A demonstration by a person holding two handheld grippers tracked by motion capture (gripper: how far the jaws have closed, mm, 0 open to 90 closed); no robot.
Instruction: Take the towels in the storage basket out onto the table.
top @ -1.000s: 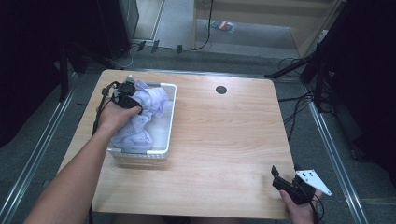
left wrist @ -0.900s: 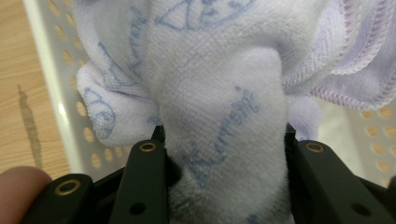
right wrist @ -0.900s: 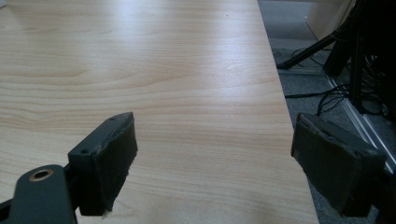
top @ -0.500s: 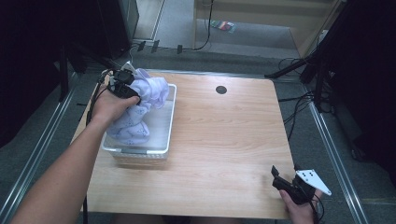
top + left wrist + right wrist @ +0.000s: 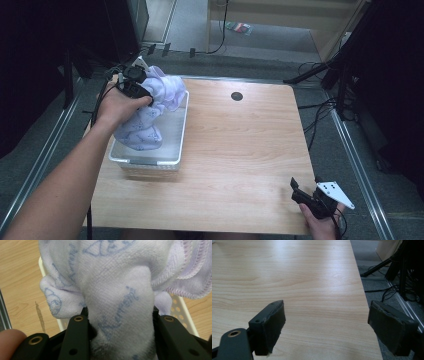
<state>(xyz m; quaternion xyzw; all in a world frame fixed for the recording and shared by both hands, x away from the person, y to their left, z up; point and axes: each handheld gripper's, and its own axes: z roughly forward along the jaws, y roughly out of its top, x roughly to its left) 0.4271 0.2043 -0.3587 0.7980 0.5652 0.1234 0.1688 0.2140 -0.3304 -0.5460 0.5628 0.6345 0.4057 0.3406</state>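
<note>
One white plastic basket (image 5: 172,162) sits at the table's (image 5: 240,165) left edge. Above it, the left tool (image 5: 142,95) is clamped on one lavender printed towel (image 5: 150,117), whose lower end hangs into the basket. At the near right corner, the right tool (image 5: 300,192) rests with jaws apart, holding nothing.

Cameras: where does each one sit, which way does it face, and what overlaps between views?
High view: above the person's side, looking forward and down on the table; both forearms, left gripper and right gripper show.
Left gripper view: rides the left gripper, looking along its jaws, shut on the lilac towel over the white basket; a fingertip shows at lower left.
Right gripper view: rides the right gripper, facing across bare tabletop, jaws open.
Shared: towel and basket in the high and left gripper views; tabletop in all three.
</note>
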